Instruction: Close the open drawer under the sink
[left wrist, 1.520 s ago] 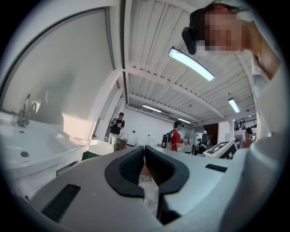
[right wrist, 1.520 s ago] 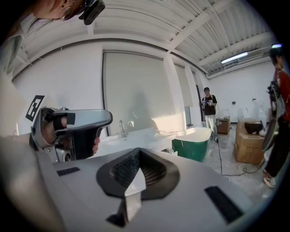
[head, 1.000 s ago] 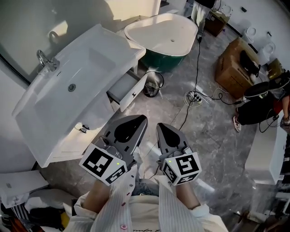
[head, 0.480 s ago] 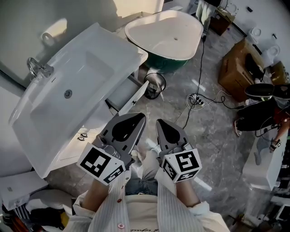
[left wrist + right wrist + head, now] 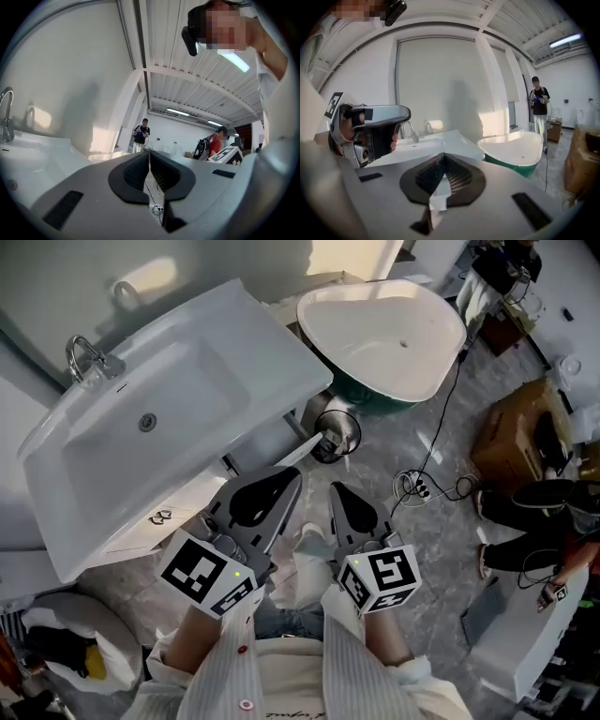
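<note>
Gray floor (image 5: 422,549) lies below, and the open drawer (image 5: 298,453), just past the left claw (image 5: 291,481), hides mostly under the sink (image 5: 272,348); left claw and right claw (image 5: 337,493) are squeezed together, empty.

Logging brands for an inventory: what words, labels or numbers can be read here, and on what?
No text is readable.
On the left gripper and right gripper: square markers only, no letters.
On the shirt: script print, too small and cut off.
</note>
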`<state>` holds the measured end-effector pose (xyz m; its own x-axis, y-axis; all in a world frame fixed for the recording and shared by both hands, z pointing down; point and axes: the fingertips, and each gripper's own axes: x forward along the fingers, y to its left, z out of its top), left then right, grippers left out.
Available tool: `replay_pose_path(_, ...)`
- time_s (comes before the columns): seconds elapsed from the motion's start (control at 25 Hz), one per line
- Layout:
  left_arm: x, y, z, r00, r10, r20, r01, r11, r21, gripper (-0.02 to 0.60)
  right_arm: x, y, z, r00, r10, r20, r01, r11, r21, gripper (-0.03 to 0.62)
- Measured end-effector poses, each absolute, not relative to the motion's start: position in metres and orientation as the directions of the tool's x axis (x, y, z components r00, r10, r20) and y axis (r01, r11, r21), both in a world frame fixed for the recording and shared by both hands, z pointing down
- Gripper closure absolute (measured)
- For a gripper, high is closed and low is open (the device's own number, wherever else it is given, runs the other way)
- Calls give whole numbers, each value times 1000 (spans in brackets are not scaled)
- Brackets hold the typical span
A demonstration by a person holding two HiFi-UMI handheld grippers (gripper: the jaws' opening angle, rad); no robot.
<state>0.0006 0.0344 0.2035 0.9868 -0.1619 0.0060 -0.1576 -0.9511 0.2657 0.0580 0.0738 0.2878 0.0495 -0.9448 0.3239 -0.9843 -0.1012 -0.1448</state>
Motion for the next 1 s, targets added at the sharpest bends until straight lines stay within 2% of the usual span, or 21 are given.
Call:
replay_pose_path(0.32, 44, 2, 201, 926, -378, 17, -367, -888, 277, 558, 106, 26, 280, -176, -926, 334, -981, 139, -133, 583)
replay_pose_path(0.56, 47, -6, 205, 834, -552, 30, -537, -797, 277, 558, 116, 6, 284, -350, -873, 341, -937, 322, -136, 585)
replay_pose_path(0.76, 42, -2, 222, 779, -624, 58, -611, -735, 293, 558, 114, 3, 291, -418, -843, 338, -908, 397, -133, 585)
replay_pose_path(1.0, 35, 3, 228, 759, -648, 70, -636, -714, 292, 558, 101, 3, 299, -454, -818, 354, -890, 434, -140, 583)
